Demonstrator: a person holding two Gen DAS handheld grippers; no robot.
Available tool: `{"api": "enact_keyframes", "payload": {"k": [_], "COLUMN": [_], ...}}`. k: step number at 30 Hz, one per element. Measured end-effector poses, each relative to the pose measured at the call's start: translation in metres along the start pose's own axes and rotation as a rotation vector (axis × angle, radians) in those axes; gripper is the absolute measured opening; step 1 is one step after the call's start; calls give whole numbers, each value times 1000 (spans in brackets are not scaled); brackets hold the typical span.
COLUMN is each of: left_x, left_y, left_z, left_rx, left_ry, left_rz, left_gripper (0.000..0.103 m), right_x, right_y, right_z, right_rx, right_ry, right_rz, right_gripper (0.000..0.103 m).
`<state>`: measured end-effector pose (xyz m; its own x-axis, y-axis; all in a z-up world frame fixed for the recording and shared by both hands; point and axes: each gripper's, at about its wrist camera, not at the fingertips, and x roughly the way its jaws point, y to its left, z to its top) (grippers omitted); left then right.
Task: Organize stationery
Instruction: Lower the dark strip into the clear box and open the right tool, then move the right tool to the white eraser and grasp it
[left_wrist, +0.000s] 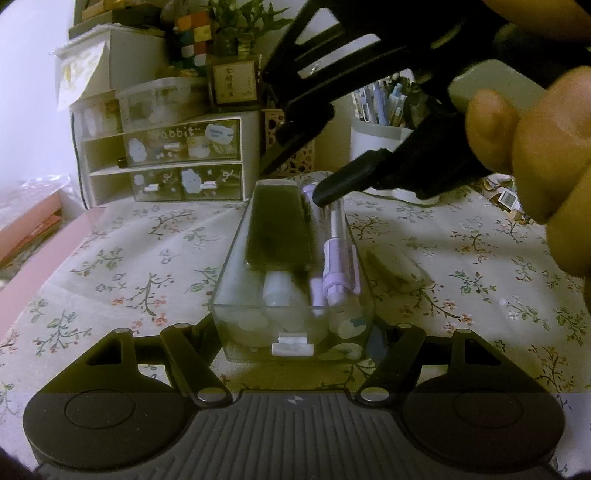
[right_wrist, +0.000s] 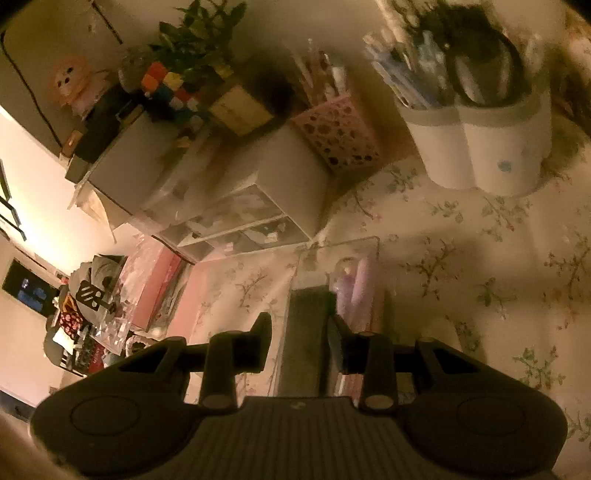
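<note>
I have the bench (left_wrist: 110, 258) under its floral cloth filling both views, with a drawer unit (left_wrist: 162, 162) and a white pen cup (right_wrist: 476, 147) at the back. In the middle sits the clear tray (left_wrist: 236, 258), long and narrow, which my left gripper (left_wrist: 295, 332) brackets at its near end, jaws spread to either side of the walls; whether they press the plastic I cannot tell. Inside the tray lie a dark flat case (left_wrist: 279, 229), a purple pen (left_wrist: 334, 266) along the right wall, and some small white pieces near the front. My right gripper (right_wrist: 301, 332) hangs over the tray's far end, jaws apart and holding nothing, one fingertip low above the pen's far tip. A grey eraser (left_wrist: 397, 267) lies on the cloth just beside the tray's right wall, not yet put away. My worry: the tray looks light, so a careless dip of the right finger could tip it or flick the pen out, and reaching for the eraser could nudge the wall.
</note>
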<state>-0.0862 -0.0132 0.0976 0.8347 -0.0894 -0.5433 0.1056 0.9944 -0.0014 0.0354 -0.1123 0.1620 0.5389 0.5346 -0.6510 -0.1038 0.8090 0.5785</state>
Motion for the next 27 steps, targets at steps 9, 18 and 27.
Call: {"api": "enact_keyframes", "payload": {"k": [9,18,27], "left_x": [0,0,0], "left_y": [0,0,1], "left_z": [0,0,0], "left_rx": [-2,-5,-5], "left_ry": [0,-1,-1], "left_rz": [-1,-5,-5], "left_gripper": [72,72,72], "right_x": [-21,-26,-11], "right_y": [-9,-63,-56], "right_z": [2,-5,-21], "right_rx": [-42,-64,-233], "right_ry": [-75,-81,-17], "right_rz": [-21,-198,-218], "right_gripper": [41,41,41]}}
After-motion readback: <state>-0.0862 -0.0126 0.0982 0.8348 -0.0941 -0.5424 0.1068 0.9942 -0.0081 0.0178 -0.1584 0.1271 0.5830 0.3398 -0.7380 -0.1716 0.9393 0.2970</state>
